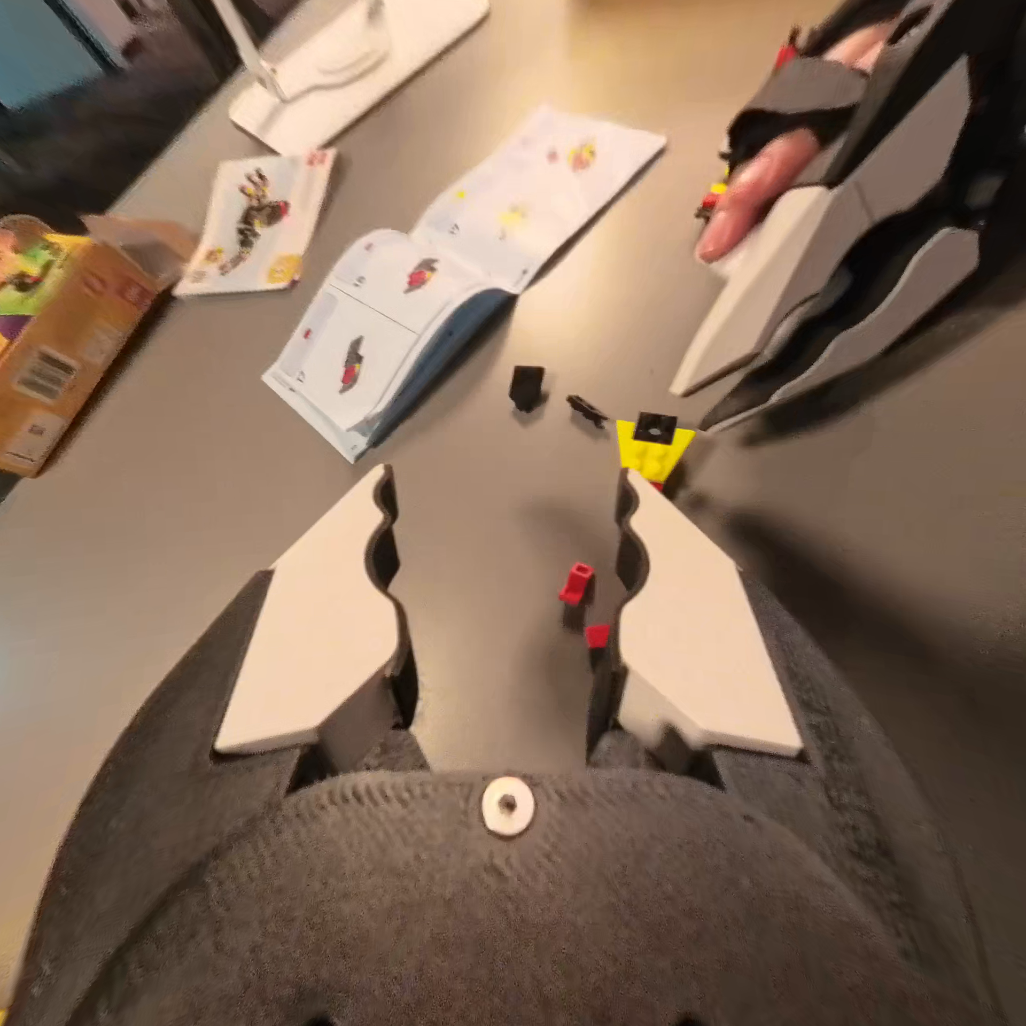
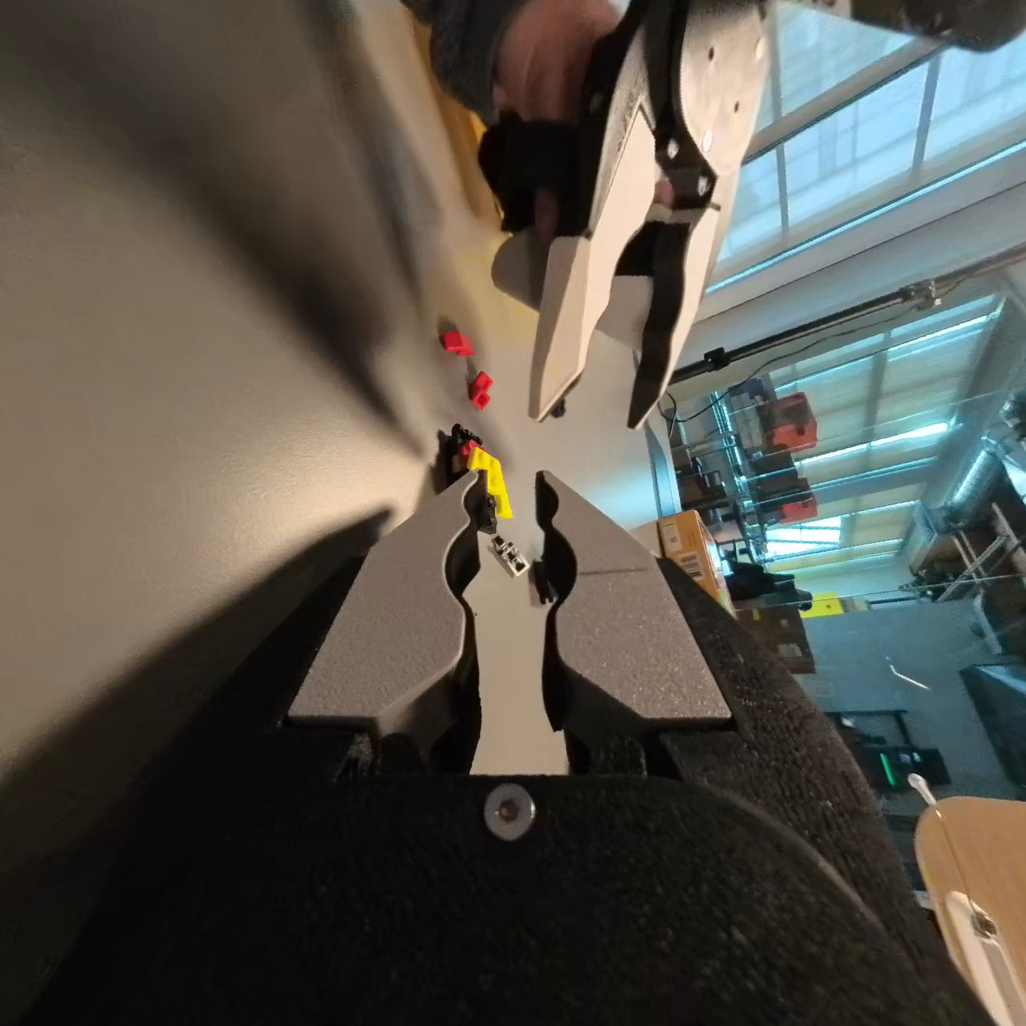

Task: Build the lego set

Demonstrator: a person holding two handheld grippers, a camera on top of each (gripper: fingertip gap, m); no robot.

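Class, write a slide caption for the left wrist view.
Open left gripper above red bricks, beside the yellow assembly.

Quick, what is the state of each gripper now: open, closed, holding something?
Left gripper: open, holding nothing.
Right gripper: open, holding nothing; its tips are close to the yellow piece.

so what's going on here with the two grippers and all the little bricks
A person is building a lego set with a handheld gripper in each hand. Both the left gripper and the right gripper hang open over the grey table, holding nothing. A partly built yellow-and-black assembly lies by the right gripper's tips; two loose red pieces sit between the left jaws. The instruction booklet lies open nearby.
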